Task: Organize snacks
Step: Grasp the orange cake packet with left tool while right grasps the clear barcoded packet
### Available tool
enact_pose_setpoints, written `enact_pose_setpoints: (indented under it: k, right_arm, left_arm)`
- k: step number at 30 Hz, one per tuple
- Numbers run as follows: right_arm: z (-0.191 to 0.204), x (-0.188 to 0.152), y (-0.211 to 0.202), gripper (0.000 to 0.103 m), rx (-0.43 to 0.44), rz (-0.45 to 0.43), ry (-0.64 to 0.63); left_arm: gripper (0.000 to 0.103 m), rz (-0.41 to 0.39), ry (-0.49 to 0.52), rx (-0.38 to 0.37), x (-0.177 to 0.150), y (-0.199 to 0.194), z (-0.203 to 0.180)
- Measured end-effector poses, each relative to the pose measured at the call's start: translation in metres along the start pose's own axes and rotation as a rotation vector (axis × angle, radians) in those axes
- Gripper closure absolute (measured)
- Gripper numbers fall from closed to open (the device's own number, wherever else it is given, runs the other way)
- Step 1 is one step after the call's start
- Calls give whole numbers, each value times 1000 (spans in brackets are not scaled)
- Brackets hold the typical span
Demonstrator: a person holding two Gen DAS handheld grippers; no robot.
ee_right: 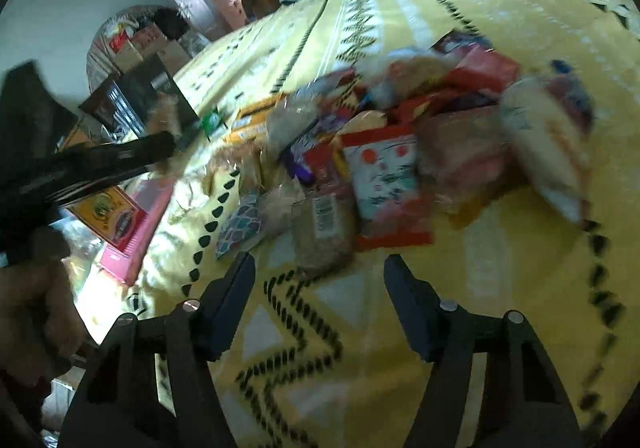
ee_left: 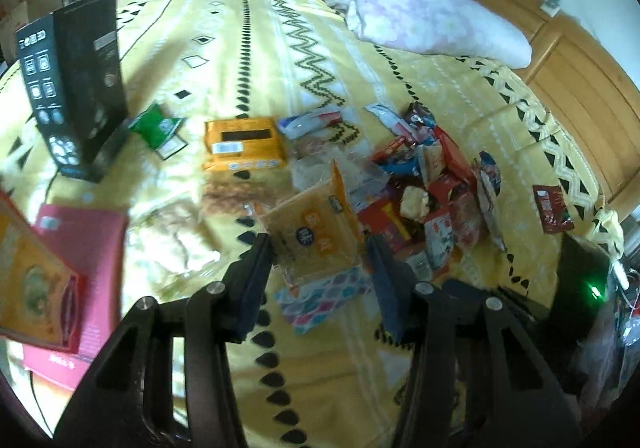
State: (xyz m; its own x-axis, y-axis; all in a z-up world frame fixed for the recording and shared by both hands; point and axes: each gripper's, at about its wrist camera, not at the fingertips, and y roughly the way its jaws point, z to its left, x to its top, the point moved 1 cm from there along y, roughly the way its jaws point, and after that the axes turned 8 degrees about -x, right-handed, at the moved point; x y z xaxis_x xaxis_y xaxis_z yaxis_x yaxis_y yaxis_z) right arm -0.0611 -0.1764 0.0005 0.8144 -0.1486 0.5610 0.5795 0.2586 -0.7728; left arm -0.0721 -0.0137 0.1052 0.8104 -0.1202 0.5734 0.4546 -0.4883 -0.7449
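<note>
yellow patterned bedspread (ee_left: 248, 59) carries everything; going left to right in the left wrist view: a tall black printed carton (ee_left: 76, 87) stands at ten o'clock, a flat pink box (ee_left: 86, 248) lies at nine, a green foil sachet (ee_left: 158, 127) and an orange rectangular biscuit box (ee_left: 242, 143) sit near eleven, then the heap of red and blue snack packets (ee_left: 432, 183) spreads from centre toward two o'clock; the left gripper (ee_left: 318, 248) is spread wide around a clear-and-orange cracker pouch (ee_left: 312, 228), not visibly pinching it; the right gripper (ee_right: 320, 284) gapes over bare cloth, holding nothing, at six o'clock of the heap. to do this well, i judge: close slowly on the pouch's flat middle, lift straight, avoid dragging neighbours.
</note>
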Motion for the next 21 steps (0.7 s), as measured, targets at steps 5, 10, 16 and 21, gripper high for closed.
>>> enact_pose_setpoints:
  k: [5, 10, 16, 21]
  right_arm:
    - [14, 10, 31, 32, -69, 7, -57]
    - [7, 6, 38, 50, -111, 8, -59]
    - [2, 8, -5, 58, -76, -45, -13]
    - [16, 15, -46, 58, -61, -125, -31]
  left_arm:
    - [53, 18, 6, 10, -7, 5, 0]
    - [53, 17, 29, 3, -15, 0, -6]
    - [53, -15, 67, 4, -18, -14, -20]
    - [53, -68, 105, 30, -16, -37, -25]
